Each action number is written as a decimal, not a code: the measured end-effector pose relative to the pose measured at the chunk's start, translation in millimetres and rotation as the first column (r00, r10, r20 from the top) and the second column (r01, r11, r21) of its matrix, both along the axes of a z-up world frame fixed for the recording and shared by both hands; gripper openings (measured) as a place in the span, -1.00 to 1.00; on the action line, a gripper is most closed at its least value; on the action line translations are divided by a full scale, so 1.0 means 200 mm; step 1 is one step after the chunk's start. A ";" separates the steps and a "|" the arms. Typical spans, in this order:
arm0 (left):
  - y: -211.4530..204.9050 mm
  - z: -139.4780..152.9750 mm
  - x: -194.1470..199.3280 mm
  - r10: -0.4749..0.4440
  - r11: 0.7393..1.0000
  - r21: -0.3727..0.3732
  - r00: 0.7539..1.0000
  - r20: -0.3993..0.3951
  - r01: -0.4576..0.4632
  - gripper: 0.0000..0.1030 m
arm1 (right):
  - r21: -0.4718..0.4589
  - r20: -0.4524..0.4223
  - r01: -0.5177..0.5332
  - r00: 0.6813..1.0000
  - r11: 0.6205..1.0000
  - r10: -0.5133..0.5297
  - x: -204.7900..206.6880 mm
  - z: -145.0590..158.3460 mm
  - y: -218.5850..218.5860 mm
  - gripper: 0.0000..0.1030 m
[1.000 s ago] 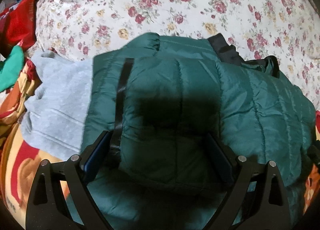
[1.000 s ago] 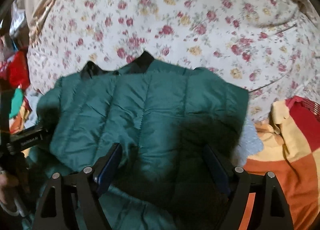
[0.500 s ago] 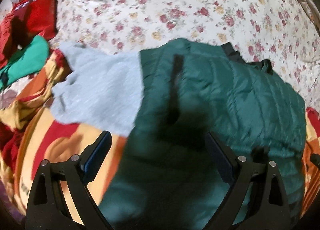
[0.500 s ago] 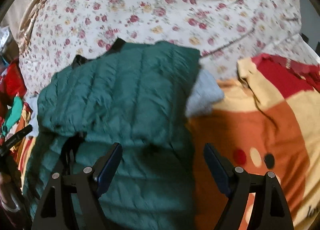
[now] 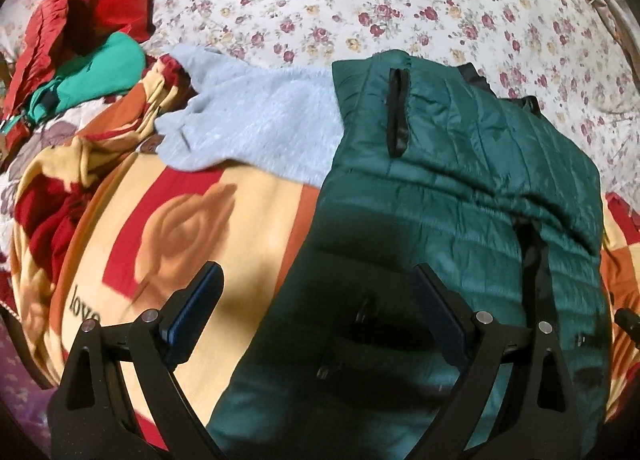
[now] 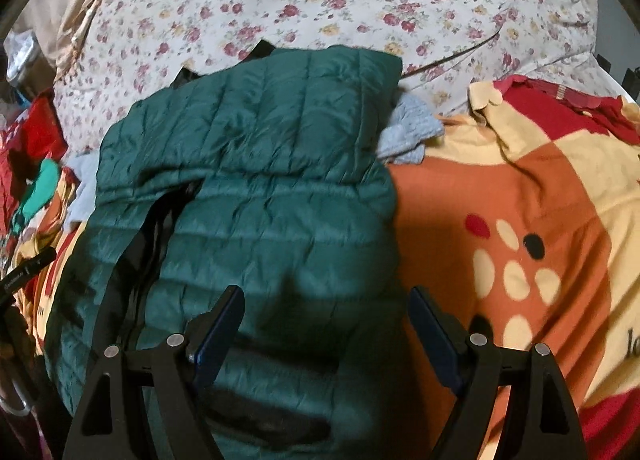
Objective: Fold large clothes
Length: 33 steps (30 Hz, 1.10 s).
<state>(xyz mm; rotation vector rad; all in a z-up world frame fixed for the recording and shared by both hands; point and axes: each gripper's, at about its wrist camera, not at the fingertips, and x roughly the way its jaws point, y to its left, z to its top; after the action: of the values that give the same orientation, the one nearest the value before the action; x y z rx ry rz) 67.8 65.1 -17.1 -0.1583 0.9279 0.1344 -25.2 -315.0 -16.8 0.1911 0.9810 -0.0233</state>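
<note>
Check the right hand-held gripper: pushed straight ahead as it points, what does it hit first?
Most likely the green puffer jacket: the open right hand-held gripper points at its right side, near the edge by the orange blanket. Depth is unclear in the fisheye view.

Quilted jacket [image 5: 460, 196]: dark green with stitched rows; black loop strap [image 5: 398, 112] and black collar edge.
Fleece garment [image 5: 264, 128]: pale grey-blue, centre left of the frame.
Blanket [image 5: 180, 228]: cream, orange and red blocks, tan rose motif, black lettering "love"; cream, red and black dots in the right wrist view.
Bedsheet [image 5: 400, 0]: off-white, small maroon and yellow roses, upper frame.
Clothes pile [image 5: 88, 44]: red and bright green, upper left.
Fingers [image 5: 192, 316]: black frames, dark blue pads.
</note>
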 end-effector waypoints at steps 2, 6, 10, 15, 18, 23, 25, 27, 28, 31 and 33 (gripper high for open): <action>0.01 0.00 -0.04 -0.005 1.000 0.000 1.000 -0.002 0.005 0.83 | 0.004 -0.005 -0.002 1.000 1.000 0.002 -0.03 -0.01 0.02 0.58; 0.02 -0.01 -0.12 -0.010 1.000 -0.006 1.000 -0.005 0.010 0.83 | 0.010 -0.011 -0.004 1.000 1.000 0.004 -0.10 -0.03 0.06 0.58; 0.04 -0.02 -0.19 -0.011 1.000 -0.015 1.000 -0.010 0.011 0.83 | -0.001 -0.016 -0.018 1.000 1.000 0.018 -0.15 -0.05 0.10 0.58; 0.05 -0.03 -0.26 -0.019 1.000 -0.019 0.999 -0.027 0.019 0.83 | 0.000 -0.021 -0.030 0.999 1.000 0.030 -0.21 -0.06 0.13 0.62; 0.05 -0.04 -0.30 -0.027 0.999 -0.018 0.999 -0.031 0.026 0.83 | 0.009 -0.029 -0.036 0.999 0.999 0.036 -0.25 -0.07 0.15 0.67; 0.05 -0.06 -0.35 -0.036 0.999 -0.024 0.998 -0.044 0.035 0.83 | 0.000 -0.042 -0.055 0.998 0.998 0.055 -0.31 -0.07 0.19 0.67; 0.06 -0.06 -0.37 -0.034 0.999 -0.027 0.998 -0.046 0.033 0.83 | -0.002 -0.039 -0.057 0.998 0.998 0.057 -0.33 -0.06 0.19 0.67; 0.06 -0.06 -0.39 -0.035 0.999 -0.026 0.998 -0.049 0.034 0.83 | -0.003 -0.037 -0.056 0.998 0.998 0.056 -0.36 -0.06 0.19 0.67; 0.06 -0.06 -0.40 -0.038 0.999 -0.024 0.998 -0.051 0.037 0.83 | -0.004 -0.038 -0.054 0.998 0.999 0.053 -0.38 -0.06 0.18 0.67; 0.06 -0.08 -0.43 -0.049 0.999 -0.012 0.997 -0.061 0.049 0.83 | 0.001 -0.047 -0.046 0.998 0.999 0.045 -0.42 -0.07 0.17 0.67; 0.06 -0.09 -0.45 -0.054 0.999 -0.009 0.996 -0.069 0.053 0.83 | 0.006 -0.058 -0.042 0.997 0.999 0.042 -0.44 -0.08 0.16 0.67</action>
<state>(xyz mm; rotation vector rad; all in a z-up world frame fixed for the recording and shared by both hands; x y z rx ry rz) -21.4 76.6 -34.3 -0.1365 1.0008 0.0874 -114.1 -282.8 -32.7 0.1749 1.0431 0.0123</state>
